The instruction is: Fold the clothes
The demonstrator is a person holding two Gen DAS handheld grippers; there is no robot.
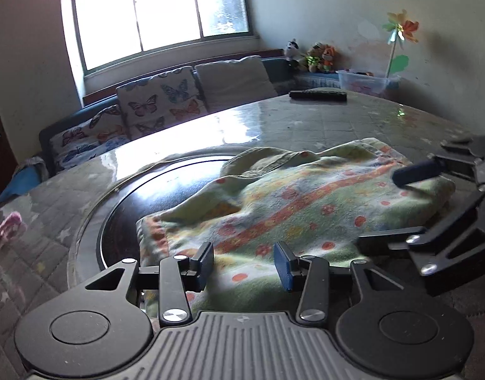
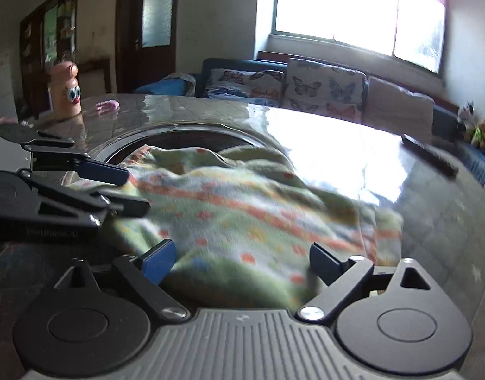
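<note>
one flowered green cloth (image 1: 293, 209) lies rumpled and partly folded on the tabletop (image 1: 353, 120), half over a dark round inset (image 1: 166, 190). two grippers: left gripper (image 1: 244, 264) half open, right gripper (image 2: 242, 261) wide, both empty above the cloth's near edge. only the right view shows a googly-eyed bottle (image 2: 65, 90).

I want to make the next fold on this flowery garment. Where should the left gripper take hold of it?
Grip the flowery garment at its near-left corner, coming in low from the left gripper's side. There the hem lies flat as a thin free edge on the table; the middle is bunched, probably too thick to pinch.
</note>
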